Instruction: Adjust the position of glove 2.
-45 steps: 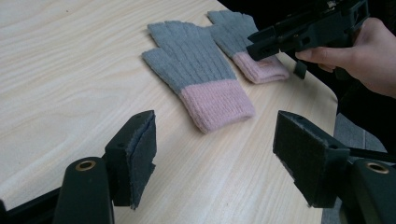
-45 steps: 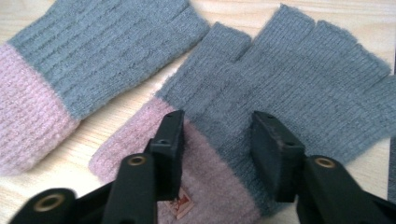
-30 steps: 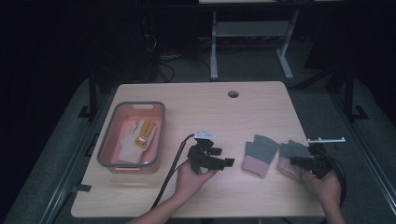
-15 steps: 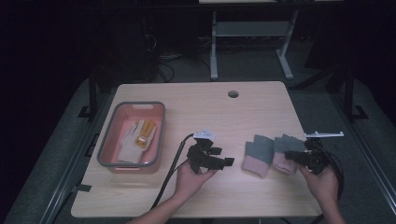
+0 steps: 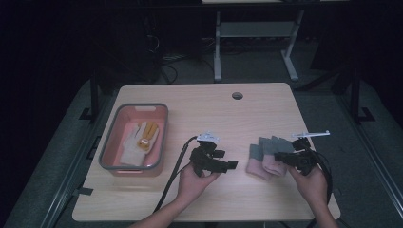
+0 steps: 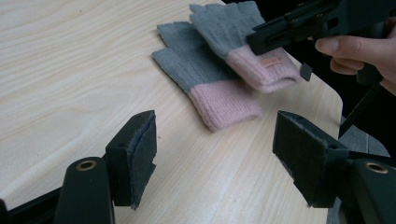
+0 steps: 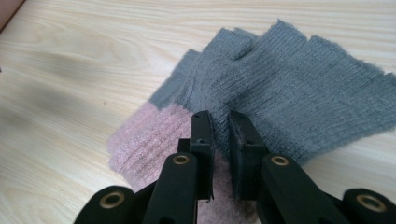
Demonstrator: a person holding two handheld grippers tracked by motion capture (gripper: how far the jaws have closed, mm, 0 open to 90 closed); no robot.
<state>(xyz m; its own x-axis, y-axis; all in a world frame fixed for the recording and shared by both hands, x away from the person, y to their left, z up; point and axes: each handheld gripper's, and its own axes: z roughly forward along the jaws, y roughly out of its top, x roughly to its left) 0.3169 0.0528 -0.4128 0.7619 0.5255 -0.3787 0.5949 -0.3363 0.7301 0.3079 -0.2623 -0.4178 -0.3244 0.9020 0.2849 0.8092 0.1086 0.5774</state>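
Left hand (image 5: 194,179): comes in from the bottom edge of the high view, palm up under its tool, near the middle of the table (image 5: 199,102).
Left gripper (image 5: 227,165): lies level, pointing toward 3 o'clock at the gloves; its jaws stand wide apart with bare wood between them, touching nothing.
Right hand (image 5: 311,183): enters at about 5 o'clock in the high view, wrist bent inward, fingers wrapped round the tool's body.
Right gripper (image 5: 280,156): points toward 9 o'clock and slightly down; its jaws are drawn close, pinched on a fold of knit at the cuff end of the upper glove (image 7: 299,100), as the right gripper view shows.
Upper glove: fingerless, grey with a pink cuff, lying across its mate near the table's right edge, at 4 o'clock from the table's middle.
Lower glove (image 6: 205,79): same colours, flat on the wood, partly under the upper one, its pink cuff toward the person.
Pink bin (image 5: 110,147): at 9 o'clock on the table, well apart from both tools, holding a pale glove (image 5: 139,141) with an orange patch.
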